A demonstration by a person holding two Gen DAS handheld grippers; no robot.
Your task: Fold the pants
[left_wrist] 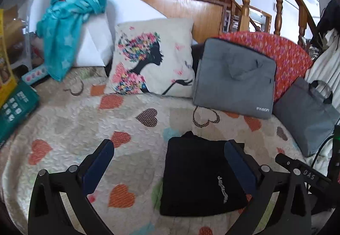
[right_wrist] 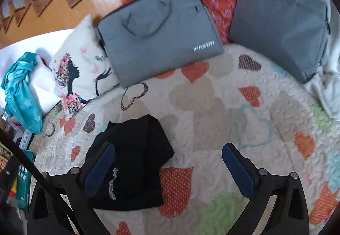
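The black pants (left_wrist: pixel 199 177) lie folded into a compact rectangle on the heart-patterned quilt (left_wrist: pixel 74 124), with a silver script logo on top. My left gripper (left_wrist: pixel 169 150) is open above the quilt, its right finger over the pants' right side. In the right wrist view the pants (right_wrist: pixel 136 162) sit lower left on the quilt (right_wrist: pixel 212 97). My right gripper (right_wrist: pixel 169 150) is open and empty, its left finger over the pants' left part. Neither gripper holds anything.
A printed cushion (left_wrist: pixel 153 56), a grey laptop bag (left_wrist: pixel 233 78), a second grey bag (left_wrist: pixel 306 116) and a red patterned cushion (left_wrist: pixel 282 50) line the back. A teal cloth (left_wrist: pixel 63 29) hangs over a white box at left. Boxes (left_wrist: pixel 14 107) stand at the left edge.
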